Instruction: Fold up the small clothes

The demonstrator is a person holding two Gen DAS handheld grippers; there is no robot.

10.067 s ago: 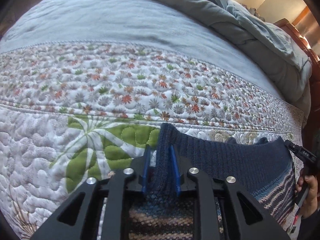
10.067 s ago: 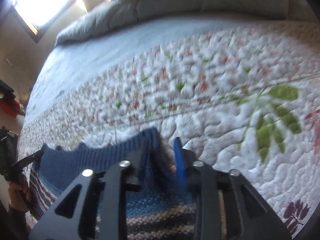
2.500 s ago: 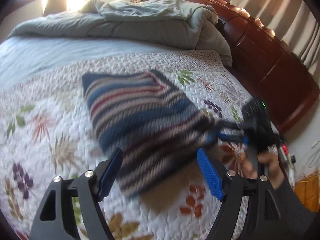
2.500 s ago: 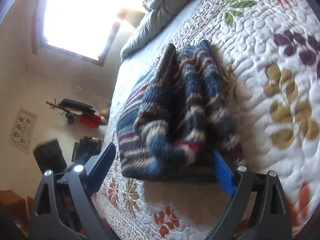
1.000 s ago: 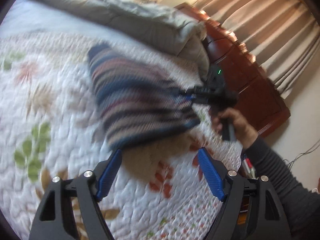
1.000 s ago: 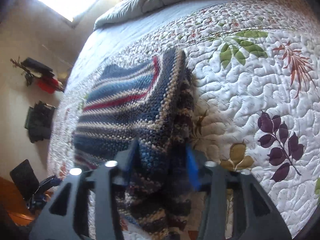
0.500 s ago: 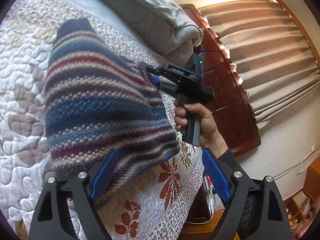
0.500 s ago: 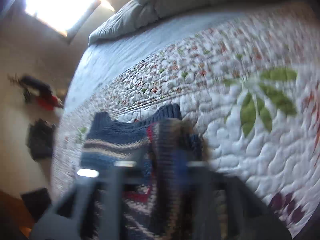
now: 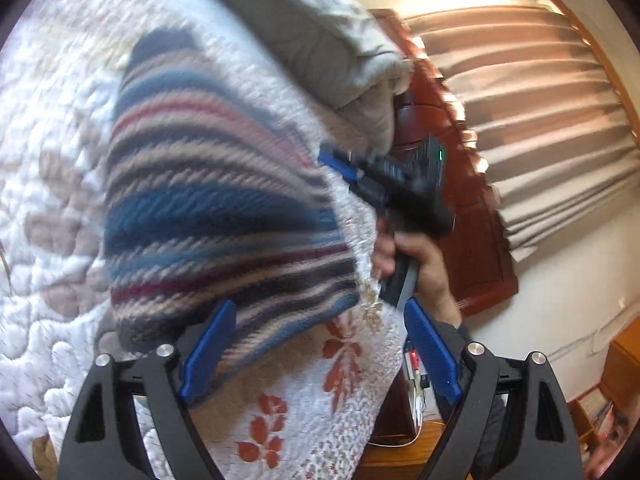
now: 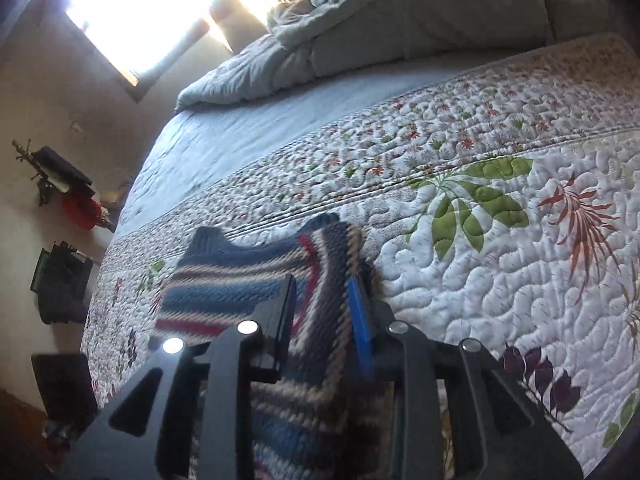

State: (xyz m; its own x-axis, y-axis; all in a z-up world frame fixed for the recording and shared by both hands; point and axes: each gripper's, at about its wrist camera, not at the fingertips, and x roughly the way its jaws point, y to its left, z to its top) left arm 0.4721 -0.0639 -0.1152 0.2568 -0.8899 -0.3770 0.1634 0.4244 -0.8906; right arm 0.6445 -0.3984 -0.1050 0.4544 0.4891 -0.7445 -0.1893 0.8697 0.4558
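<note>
A folded striped knit sweater point(image 9: 216, 204), blue, tan and red, is held up over the floral quilt point(image 9: 48, 128). My right gripper point(image 10: 324, 304) is shut on the sweater's folded edge point(image 10: 320, 280); it also shows in the left wrist view point(image 9: 340, 164) at the sweater's right side, with the hand below it. My left gripper point(image 9: 316, 348) is open and empty, with its left finger point(image 9: 206, 344) at the sweater's near lower edge and its right finger point(image 9: 432, 352) off the bed's side.
A rumpled grey comforter point(image 10: 360, 28) lies at the bed's far end. A dark wooden footboard point(image 9: 472, 216) and curtains point(image 9: 540, 120) stand to the right. A bright window point(image 10: 160, 8) is beyond the bed. The quilt point(image 10: 500, 272) spreads to the right.
The right gripper, shut on the sweater, has lifted and carried it; the left gripper stayed open and moved closer under the sweater's near edge. Earlier both grippers held the sweater's edge.
</note>
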